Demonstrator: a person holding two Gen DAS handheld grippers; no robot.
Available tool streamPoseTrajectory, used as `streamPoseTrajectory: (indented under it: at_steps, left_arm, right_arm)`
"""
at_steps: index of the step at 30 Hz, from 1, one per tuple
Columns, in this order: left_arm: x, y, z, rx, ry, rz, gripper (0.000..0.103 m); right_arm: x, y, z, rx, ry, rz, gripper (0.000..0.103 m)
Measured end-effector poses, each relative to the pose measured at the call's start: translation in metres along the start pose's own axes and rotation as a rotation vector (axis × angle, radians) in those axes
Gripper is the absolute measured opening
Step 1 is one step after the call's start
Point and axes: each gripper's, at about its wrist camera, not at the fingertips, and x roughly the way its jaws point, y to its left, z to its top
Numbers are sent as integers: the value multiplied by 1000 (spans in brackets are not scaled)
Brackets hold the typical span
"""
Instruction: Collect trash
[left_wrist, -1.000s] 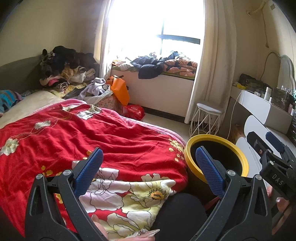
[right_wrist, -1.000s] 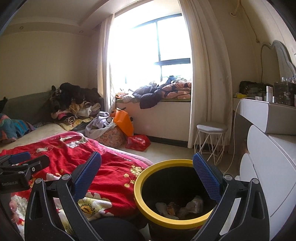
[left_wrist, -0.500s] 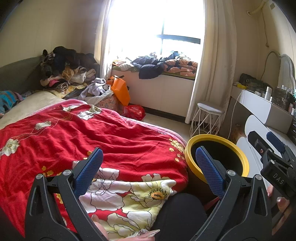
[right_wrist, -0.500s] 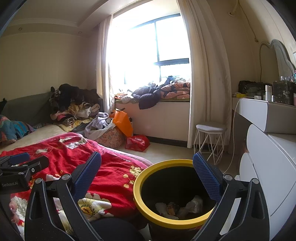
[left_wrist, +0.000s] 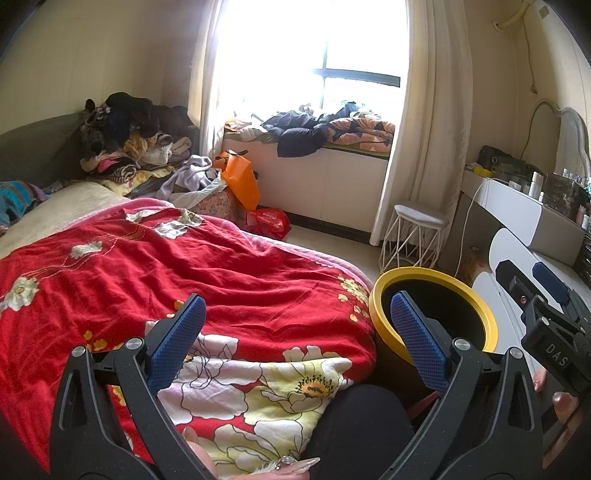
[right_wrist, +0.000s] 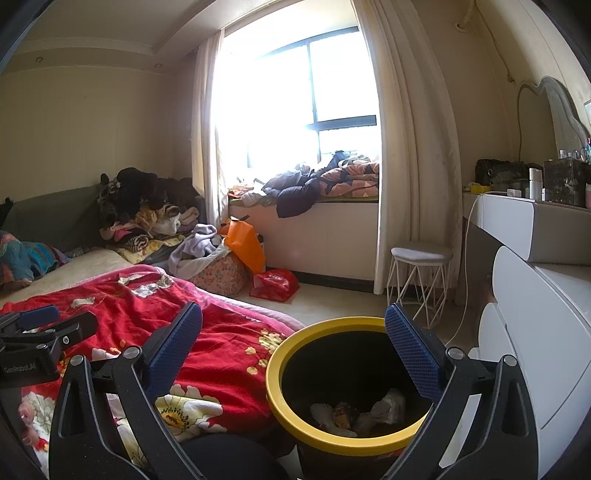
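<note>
STATUS: you held left tongs and right tongs wide apart, both empty | bin beside bed held trash | judged partly done; no loose trash seen.

Bin bottom hidden in left view

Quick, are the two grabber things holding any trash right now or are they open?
Left gripper: jaws wide open, holding nothing, over the red quilt.
Right gripper: jaws wide open, holding nothing, above the yellow-rimmed bin.
</note>
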Motion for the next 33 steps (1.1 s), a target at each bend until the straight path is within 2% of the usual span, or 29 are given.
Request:
streamPoseTrajectory:
  at_steps: [11,17,20,23,24,27,29,30,32,33]
  left_arm:
    - [1,0,-1,1,13,12,92]
    - [6,4,-1,-6,32,61,92]
    - [6,14,0,-40,46,76,92]
    - [5,32,2,-93,71,93,92]
    - [5,42,3,-121,84,104,92]
    - [-5,88,2,-222,109,190,92]
    - [-19,131,-3,-280,108,307,92]
    - [-31,163,-11,-315,106,421,92]
    - [-48,205,-28,-366,105,572,92]
    - [-58,232,-40,-405,117,663,92]
  right_arm:
    - [0,0,0,2,-3,0,97]
    - [3,6,8,2,-7,18,97]
    - [8,16,16,-15,0,53,97]
    - [17,36,30,-36,4,126,97]
    - [24,51,36,-48,16,178,97]
    - [45,96,47,-85,67,320,97]
    - [63,141,48,-131,134,424,97]
    - [74,173,46,-162,186,486,97]
    - [95,236,33,-234,317,614,97]
    - [95,236,33,-234,317,614,97]
